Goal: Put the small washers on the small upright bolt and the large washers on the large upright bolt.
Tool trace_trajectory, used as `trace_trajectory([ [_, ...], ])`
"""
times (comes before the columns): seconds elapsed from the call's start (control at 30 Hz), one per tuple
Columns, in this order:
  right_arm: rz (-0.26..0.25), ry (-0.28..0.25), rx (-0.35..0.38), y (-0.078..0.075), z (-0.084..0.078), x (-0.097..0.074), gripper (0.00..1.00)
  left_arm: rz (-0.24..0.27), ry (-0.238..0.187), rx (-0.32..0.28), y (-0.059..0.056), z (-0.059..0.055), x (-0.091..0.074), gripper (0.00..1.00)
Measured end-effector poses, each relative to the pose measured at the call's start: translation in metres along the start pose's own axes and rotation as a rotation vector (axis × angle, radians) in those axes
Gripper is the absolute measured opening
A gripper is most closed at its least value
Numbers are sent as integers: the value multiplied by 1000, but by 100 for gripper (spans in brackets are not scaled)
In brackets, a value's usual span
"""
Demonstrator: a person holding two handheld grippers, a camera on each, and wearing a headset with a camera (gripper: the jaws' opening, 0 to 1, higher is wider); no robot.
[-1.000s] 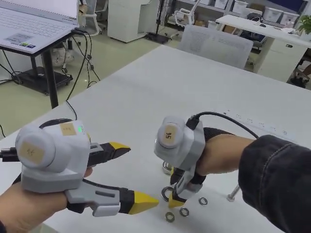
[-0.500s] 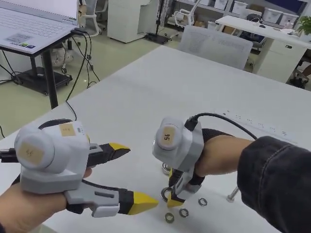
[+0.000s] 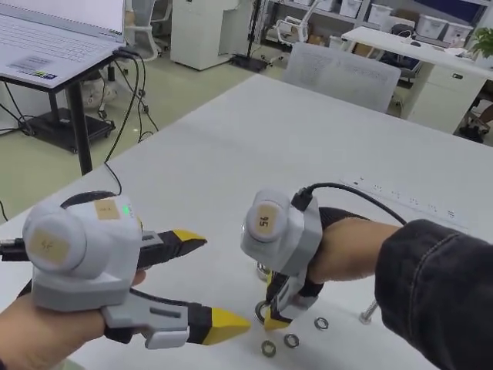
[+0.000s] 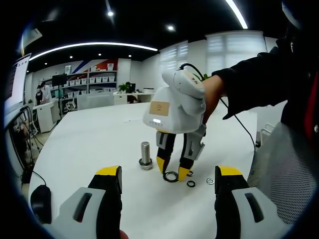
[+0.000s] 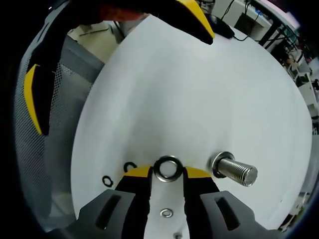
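My right gripper [image 3: 269, 314] points down at the white table [image 3: 231, 146], shut on a large washer [image 3: 261, 311] that it holds by the rim just above the surface. In the right gripper view the large washer [image 5: 167, 168] sits between the yellow fingertips [image 5: 137, 172], with the large upright bolt [image 5: 234, 171] close beside it. The large bolt [image 4: 145, 155] stands left of the right gripper [image 4: 172, 172] in the left gripper view. Three small washers [image 3: 291, 340] lie near the front edge. A small bolt [image 3: 368, 311] stands further right. My left gripper [image 3: 208, 281] hovers open at the left, empty.
A laptop [image 3: 46, 38] sits on a side stand at the far left, with cables hanging below it. A mesh chair [image 3: 339, 71] stands at the table's far edge. A black cable [image 3: 347, 185] runs from the right gripper across the table.
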State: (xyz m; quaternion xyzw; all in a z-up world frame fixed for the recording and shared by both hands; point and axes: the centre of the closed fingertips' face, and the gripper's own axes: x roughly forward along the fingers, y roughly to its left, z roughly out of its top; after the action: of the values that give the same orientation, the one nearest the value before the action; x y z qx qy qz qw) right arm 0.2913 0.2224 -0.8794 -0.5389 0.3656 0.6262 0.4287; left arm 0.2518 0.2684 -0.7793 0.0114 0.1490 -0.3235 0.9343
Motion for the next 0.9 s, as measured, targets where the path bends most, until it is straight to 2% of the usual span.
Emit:
trace_trajectory([
  [0.9,-3,-3,4,1,1,0,24,-10,8,1,-1,-1,4,75],
])
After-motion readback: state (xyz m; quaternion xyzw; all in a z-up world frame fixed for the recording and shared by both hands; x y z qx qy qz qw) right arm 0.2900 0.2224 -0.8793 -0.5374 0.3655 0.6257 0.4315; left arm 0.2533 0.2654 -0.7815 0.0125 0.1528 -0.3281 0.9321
